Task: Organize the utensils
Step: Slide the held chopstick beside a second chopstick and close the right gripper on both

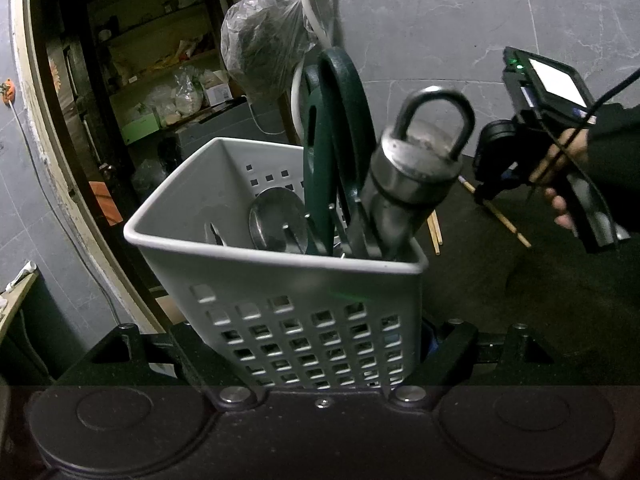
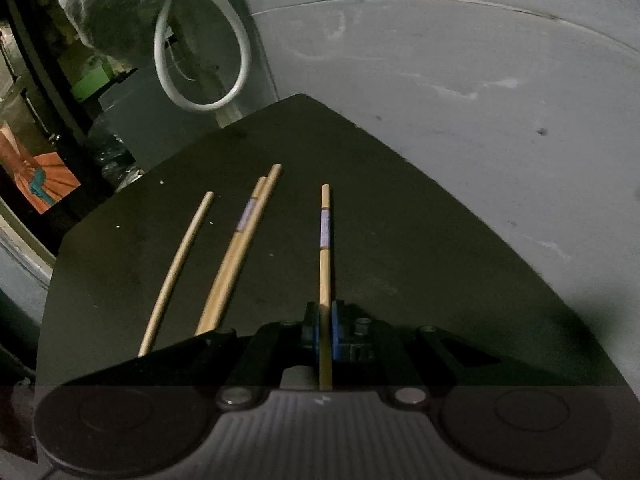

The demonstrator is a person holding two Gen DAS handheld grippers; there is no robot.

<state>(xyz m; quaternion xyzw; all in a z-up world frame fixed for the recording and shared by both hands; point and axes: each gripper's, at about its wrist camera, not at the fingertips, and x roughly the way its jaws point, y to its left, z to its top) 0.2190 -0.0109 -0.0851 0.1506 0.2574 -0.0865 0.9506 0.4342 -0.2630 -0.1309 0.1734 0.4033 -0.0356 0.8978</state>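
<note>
Pinching one pale wooden chopstick w/ a lilac band (image 2: 325, 264), the right gripper (image 2: 325, 320) has its jaws pressed together on the stick's near part, blue pads on either side. Stick's long axis runs straight ahead out of the jaws, far tip pointing away over the dark bench (image 2: 400, 240); it looks lifted off the surface, though the wrist view can't confirm.

Just left of it on the bench: a pair of wooden chopsticks lying side by side (image 2: 240, 248), one also w/ a lilac band, then a single plain wooden chopstick (image 2: 180, 264) further left. All three lie roughly parallel to the held one, tips away.

Left gripper (image 1: 320, 360) has its jaws clamped on the lower wall of the white perforated plastic utensil basket (image 1: 280, 272), held tilted. Inside: a steel cylinder tool w/ a loop handle (image 1: 420, 160), a dark green looped plastic handle (image 1: 336, 128), a steel ladle bowl (image 1: 276, 216). In this view the right hand (image 1: 568, 168) sits right of and beyond the basket, so I judge the coming move as bringing the stick leftward to the open rim, then tipping it end-down.

Beyond: a clear plastic bag of dark stuff (image 1: 264, 52) hanging by a white hose (image 2: 200, 60), grey marbled wall (image 1: 480, 20).

Writing/brands: none legible; the lilac bands are too blurred to read.
</note>
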